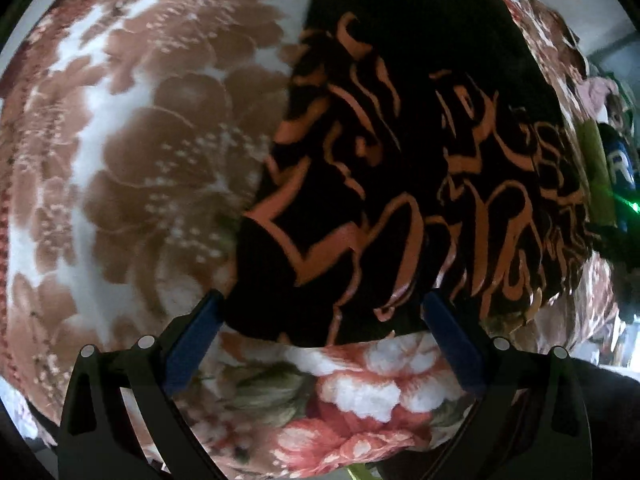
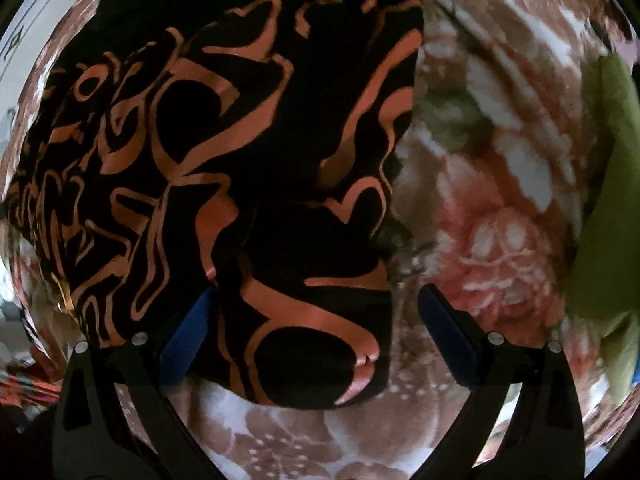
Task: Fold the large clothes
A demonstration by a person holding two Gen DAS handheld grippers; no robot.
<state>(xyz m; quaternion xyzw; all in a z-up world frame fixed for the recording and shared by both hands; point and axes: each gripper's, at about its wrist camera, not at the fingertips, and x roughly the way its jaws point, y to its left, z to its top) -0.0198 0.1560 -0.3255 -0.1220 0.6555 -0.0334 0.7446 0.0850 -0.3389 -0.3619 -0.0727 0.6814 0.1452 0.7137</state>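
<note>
Floral bedcover (image 1: 132, 152) carried the black garment with orange lettering (image 1: 400, 184), its near hem lying across between the spread jaws of my left gripper (image 1: 322, 312) and my right gripper (image 2: 316, 312), both empty, about equally near

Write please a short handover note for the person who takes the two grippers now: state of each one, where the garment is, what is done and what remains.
Left gripper: jaws open, holding nothing, at the near edge of the black garment with orange print.
Right gripper: jaws open, empty, its left finger against the garment's near corner.
The garment lies on the floral blanket, in a compact shape; how many folds are done cannot be told.
Left: probably grip the near edge and continue folding.
</note>
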